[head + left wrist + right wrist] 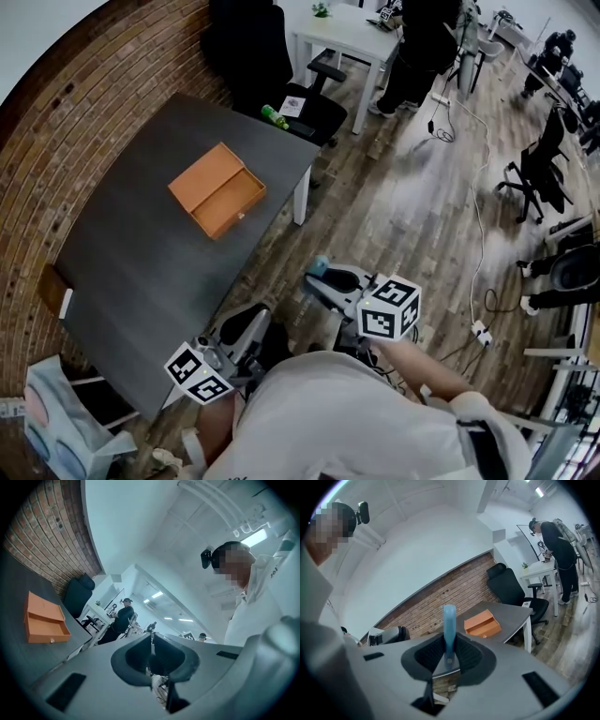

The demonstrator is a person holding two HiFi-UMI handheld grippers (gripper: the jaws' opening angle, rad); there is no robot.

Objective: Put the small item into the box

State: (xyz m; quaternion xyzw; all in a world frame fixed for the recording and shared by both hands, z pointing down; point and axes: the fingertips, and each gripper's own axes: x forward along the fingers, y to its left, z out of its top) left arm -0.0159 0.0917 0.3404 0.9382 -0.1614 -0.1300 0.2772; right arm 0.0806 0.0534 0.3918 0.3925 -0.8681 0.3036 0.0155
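1. The counter (141, 253) is a dark grey slab that fills the left half of the head view, with a brick wall (56, 122) curving along its far edge. In the left gripper view the counter (18, 658) appears at 8 o'clock. In the right gripper view the counter (511, 616) appears at 2 o'clock of the jaws.

2. A black office chair (281, 66) stands off the counter's corner at 1 o'clock.

3. The box (217, 190) is orange and lies flat near the middle of the counter. Its tray is slid out toward 4 o'clock and shows open. The box is visible in both gripper views: (44, 623) and (483, 624).

4. The left hand-held gripper (251, 323) is at 6 o'clock in the head view, off the counter's near edge. In its own view the left hand-held gripper (151, 651) has its pads closed together, with nothing between them.

5. The right hand-held gripper (319, 277) is at 5 o'clock of the box, over the wooden floor (412, 206) and well apart from the box. In its own view the right hand-held gripper (449, 644) clamps the small item.

6. The small item (449, 625) is a slim blue piece that stands upright between the pads. Its tip (319, 264) projects past the jaws.
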